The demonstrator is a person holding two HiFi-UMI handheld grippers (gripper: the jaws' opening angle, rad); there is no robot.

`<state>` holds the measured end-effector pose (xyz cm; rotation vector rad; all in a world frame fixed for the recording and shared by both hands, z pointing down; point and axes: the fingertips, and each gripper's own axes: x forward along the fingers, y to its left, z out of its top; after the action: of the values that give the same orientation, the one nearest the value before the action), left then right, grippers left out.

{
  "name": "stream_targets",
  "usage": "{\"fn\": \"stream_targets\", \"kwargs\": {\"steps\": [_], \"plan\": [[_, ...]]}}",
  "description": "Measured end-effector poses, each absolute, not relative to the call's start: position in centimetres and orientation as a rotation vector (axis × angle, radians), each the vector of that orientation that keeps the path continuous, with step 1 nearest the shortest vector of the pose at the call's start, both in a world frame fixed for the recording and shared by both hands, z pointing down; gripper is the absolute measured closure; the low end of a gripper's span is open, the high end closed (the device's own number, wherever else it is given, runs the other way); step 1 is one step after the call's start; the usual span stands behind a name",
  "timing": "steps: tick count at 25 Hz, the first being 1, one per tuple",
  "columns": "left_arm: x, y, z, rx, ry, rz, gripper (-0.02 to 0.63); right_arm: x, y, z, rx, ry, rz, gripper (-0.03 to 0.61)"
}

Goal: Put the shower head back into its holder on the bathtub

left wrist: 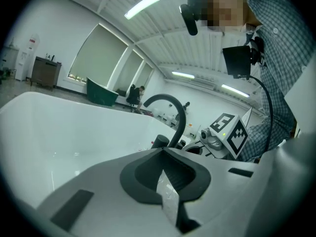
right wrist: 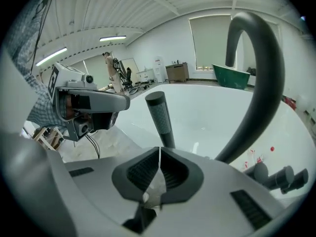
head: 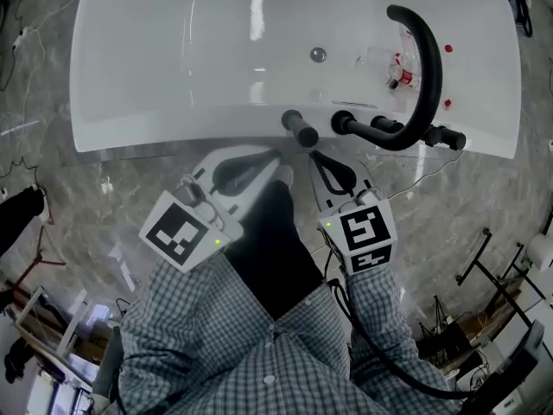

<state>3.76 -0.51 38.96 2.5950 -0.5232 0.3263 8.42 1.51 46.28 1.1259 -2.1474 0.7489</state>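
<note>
The shower head [head: 300, 129] is a black stick that stands upright on the near rim of the white bathtub [head: 173, 102]; it also shows in the right gripper view [right wrist: 160, 116] and in the left gripper view [left wrist: 159, 141]. My left gripper [head: 278, 156] [left wrist: 164, 152] hangs just short of the rim, left of the stick, its jaws shut with nothing between them. On the other side, my right gripper [head: 313, 154] [right wrist: 159, 149] is shut and empty too, close below the stick. Neither gripper touches the shower head.
A black arched spout [head: 428, 67] and its black knobs [head: 449, 137] stand on the rim to the right. A small bottle [head: 402, 76] lies in the tub near the drain [head: 318, 54]. Marble floor [head: 86, 188] lies below; black racks [head: 492, 266] stand at the right.
</note>
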Motion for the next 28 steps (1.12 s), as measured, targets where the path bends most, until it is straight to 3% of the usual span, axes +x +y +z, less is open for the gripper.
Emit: {"fn": "stream_targets", "kwargs": {"steps": [28], "plan": [[1.1, 5.5, 18.6, 2.761, -0.604, 0.25, 0.606, 9.7, 6.0, 24.7, 1.33, -2.273, 0.749, 0.557]]}}
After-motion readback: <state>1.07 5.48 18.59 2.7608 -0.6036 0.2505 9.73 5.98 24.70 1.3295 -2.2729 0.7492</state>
